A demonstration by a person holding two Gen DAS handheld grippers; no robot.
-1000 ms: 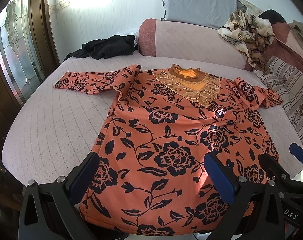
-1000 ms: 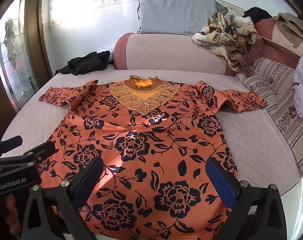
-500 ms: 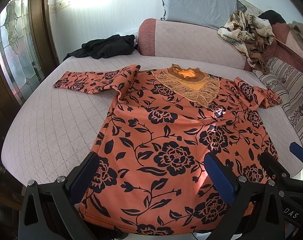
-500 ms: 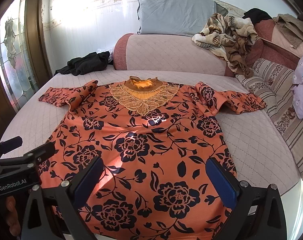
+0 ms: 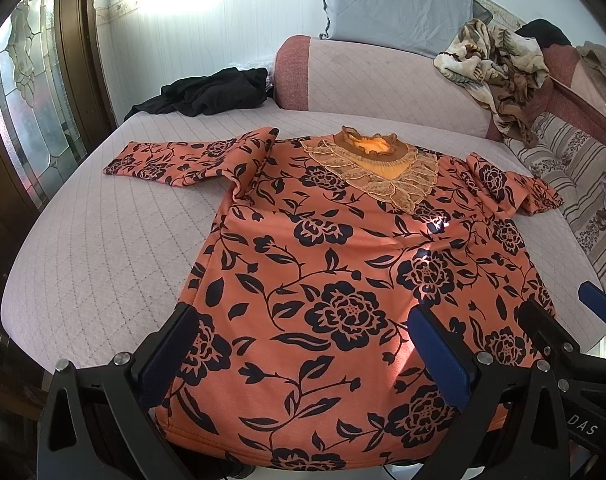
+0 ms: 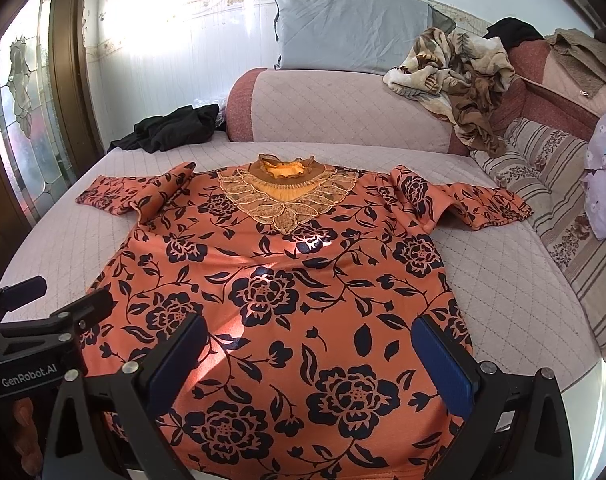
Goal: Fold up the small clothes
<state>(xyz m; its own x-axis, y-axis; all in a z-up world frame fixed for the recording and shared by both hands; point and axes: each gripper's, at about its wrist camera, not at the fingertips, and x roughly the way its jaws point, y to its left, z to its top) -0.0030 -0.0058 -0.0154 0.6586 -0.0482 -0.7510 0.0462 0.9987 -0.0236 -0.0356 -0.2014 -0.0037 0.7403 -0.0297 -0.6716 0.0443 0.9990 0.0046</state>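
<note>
While both my claws hang wide apart and hold nothing, I list the stock. Item one: orange floral top (image 5: 327,280), laid flat and face up on the quilted bed (image 5: 103,248), both sleeves spread outward, hem nearest me at the bed's edge, lace collar (image 5: 377,172) at the far end. My left gripper (image 5: 303,356) hangs over the hem's left half; my right gripper (image 6: 311,360) over its right half, neither touching cloth as far as I can tell. Handling, by my judgement: light, soft, limp knit, likely to sag and crease, not slippery, lace perhaps delicate. Best holds: left sleeve (image 5: 175,158) and right sleeve (image 6: 471,204) at the cuffs, or the hem corners. Also present: black garment (image 5: 211,92), grey pillow (image 6: 351,28), crumpled patterned blanket (image 6: 455,68).
</note>
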